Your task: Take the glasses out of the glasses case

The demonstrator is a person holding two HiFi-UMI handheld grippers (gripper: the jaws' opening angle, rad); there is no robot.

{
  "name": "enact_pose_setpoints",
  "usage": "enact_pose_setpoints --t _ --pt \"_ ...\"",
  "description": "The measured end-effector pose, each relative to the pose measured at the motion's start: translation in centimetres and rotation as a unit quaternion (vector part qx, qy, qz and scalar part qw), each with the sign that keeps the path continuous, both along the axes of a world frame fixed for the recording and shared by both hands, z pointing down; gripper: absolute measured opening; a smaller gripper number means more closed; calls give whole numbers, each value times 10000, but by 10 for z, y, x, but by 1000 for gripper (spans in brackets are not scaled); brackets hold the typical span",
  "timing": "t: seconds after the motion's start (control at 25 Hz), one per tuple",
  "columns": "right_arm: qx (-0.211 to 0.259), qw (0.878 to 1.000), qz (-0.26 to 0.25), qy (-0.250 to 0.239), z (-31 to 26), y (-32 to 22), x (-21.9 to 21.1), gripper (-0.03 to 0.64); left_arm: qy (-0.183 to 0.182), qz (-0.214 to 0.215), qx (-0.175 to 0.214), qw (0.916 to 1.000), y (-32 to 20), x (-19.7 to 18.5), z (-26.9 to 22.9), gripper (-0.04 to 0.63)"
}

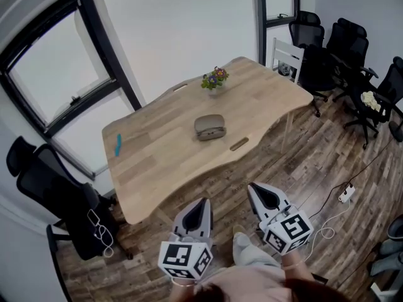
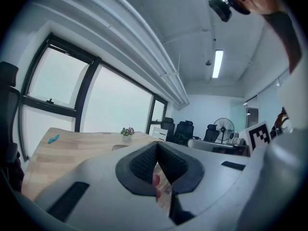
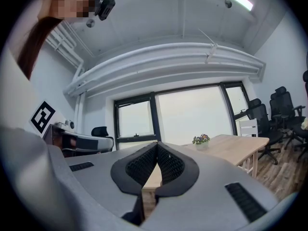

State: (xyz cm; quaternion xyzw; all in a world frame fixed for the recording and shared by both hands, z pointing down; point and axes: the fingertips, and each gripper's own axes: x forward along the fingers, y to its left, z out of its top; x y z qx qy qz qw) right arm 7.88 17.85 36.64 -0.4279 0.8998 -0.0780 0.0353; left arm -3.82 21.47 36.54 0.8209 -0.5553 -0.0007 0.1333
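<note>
A closed grey-brown glasses case [image 1: 210,127] lies near the middle of the wooden table [image 1: 164,156]. No glasses show. My left gripper [image 1: 200,207] and right gripper [image 1: 261,194] hang low in the head view, well short of the table's near edge and far from the case. Both are shut, pads together, with nothing held. In the left gripper view the left gripper [image 2: 157,150] points over the table top [image 2: 72,146]. In the right gripper view the right gripper [image 3: 157,150] faces the table [image 3: 236,146] and windows. The case is hidden in both gripper views.
A small pot of flowers [image 1: 215,79] stands at the table's far side, and a blue object [image 1: 118,145] lies near its left end. Black office chairs [image 1: 56,194] stand at the left and several more [image 1: 340,49] at the right. A white power strip [image 1: 346,194] and cables lie on the floor.
</note>
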Motion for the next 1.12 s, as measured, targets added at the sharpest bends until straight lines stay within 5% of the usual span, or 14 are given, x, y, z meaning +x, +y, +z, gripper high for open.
enact_pose_setpoints --t 1.12 --pt "-31 9987 -506 51 4 -157 0 0 -103 -116 -86 9998 -165 18 1 2"
